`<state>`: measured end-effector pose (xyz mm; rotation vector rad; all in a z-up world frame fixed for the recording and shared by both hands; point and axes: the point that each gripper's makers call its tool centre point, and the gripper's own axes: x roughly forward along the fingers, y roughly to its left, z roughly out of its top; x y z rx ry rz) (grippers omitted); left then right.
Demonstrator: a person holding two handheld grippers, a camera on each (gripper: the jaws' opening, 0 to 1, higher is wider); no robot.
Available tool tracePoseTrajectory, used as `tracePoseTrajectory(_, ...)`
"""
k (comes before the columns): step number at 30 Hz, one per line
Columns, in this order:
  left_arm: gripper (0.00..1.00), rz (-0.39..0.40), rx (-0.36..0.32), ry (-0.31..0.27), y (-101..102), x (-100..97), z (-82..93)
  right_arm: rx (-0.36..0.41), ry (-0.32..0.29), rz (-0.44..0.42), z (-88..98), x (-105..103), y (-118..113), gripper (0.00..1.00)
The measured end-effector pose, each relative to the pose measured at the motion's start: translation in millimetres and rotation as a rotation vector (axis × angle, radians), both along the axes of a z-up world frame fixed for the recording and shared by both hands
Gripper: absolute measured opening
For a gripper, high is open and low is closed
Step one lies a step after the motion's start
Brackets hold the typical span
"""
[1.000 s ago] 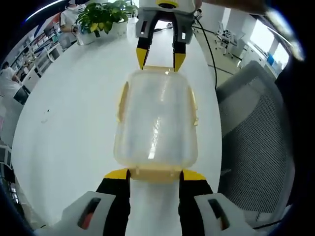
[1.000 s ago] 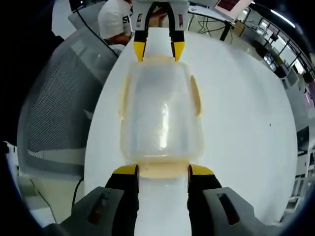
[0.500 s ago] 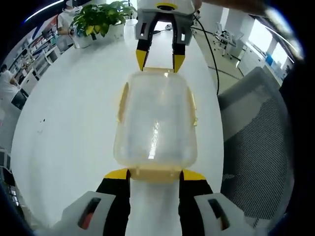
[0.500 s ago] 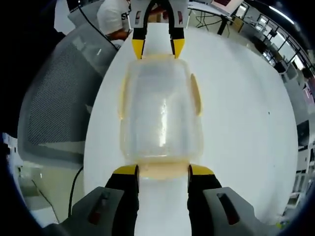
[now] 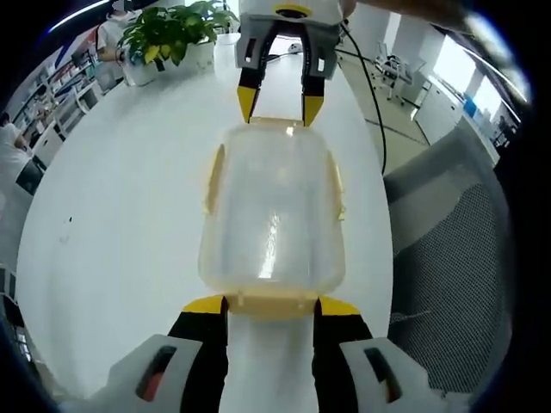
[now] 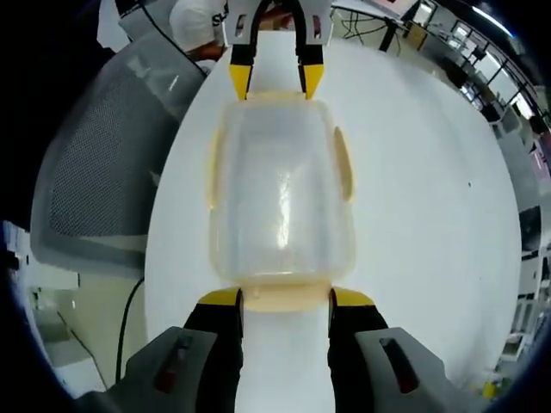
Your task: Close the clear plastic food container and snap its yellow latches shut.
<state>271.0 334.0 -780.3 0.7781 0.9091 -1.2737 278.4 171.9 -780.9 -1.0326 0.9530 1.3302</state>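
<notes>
Lengthwise, the container [image 5: 272, 211] sits between left gripper [image 5: 270, 303] and right gripper [image 6: 284, 297], each spread wide across an end latch.

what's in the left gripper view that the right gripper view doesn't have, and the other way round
The left gripper view takes in a potted plant at the far edge of the white table, with the mesh chair on the picture's right. The right gripper view has a person in a white shirt beyond the table, with the chair on the picture's left. Common to both: the clear container with yellow latches lying between the left gripper and the right gripper, each set at one short end, jaws apart.
</notes>
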Motion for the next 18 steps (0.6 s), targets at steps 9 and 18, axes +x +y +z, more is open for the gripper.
tracePoseTrajectory(9, 0.32, 0.008, 0.004, 0.006, -1.5, 0.5, -3.1, -0.024, -0.003, 0.014, -4.1, 2.1, -0.5, 0.35)
tracePoseTrajectory(18, 0.32, 0.003, 0.006, 0.007, -2.2, 0.0, -7.3, -0.028, -0.001, 0.007, -4.6, 0.1, -2.1, 0.35)
